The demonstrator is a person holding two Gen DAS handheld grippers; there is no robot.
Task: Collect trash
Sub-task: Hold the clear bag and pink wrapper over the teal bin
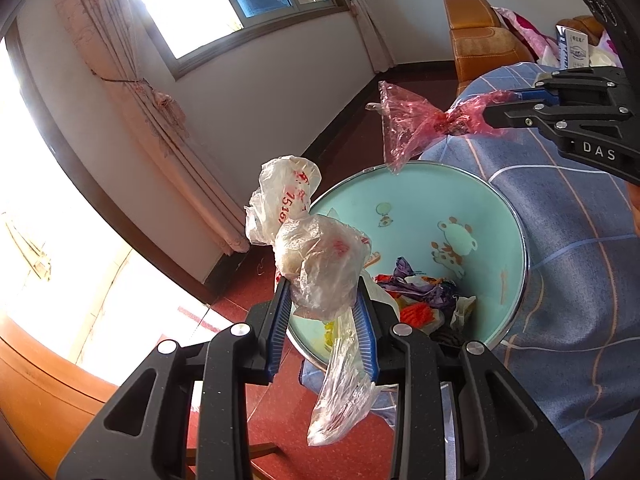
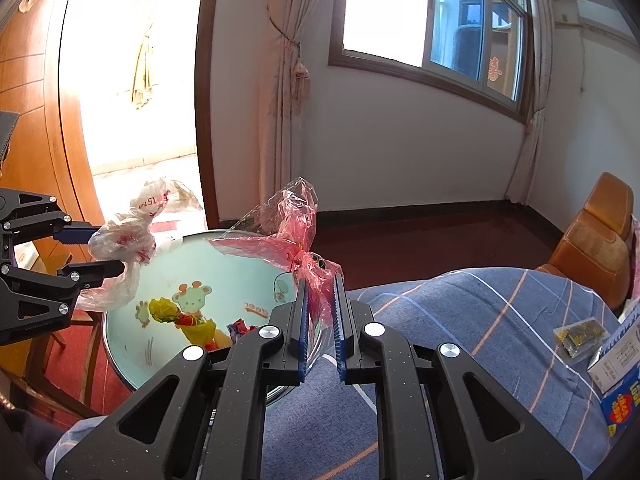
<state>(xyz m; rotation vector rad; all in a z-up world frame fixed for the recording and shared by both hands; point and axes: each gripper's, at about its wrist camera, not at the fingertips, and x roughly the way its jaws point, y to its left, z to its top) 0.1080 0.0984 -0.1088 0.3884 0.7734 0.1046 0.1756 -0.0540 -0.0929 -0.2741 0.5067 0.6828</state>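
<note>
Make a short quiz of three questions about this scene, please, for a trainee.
1. True or false: the left tool holds a crumpled whitish plastic bag with red print.
2. What does the right tool hold? A. red transparent plastic bag B. blue box
3. Fill in: wrappers lie inside the round light-blue ____.

Key: 1 true; 2 A; 3 basin.

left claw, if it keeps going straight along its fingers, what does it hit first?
Likely the light blue basin: the left claw, shut on the clear plastic bag, points down at its near rim and the wrappers inside. Depth is unclear, so it may land on the rim first.
</note>
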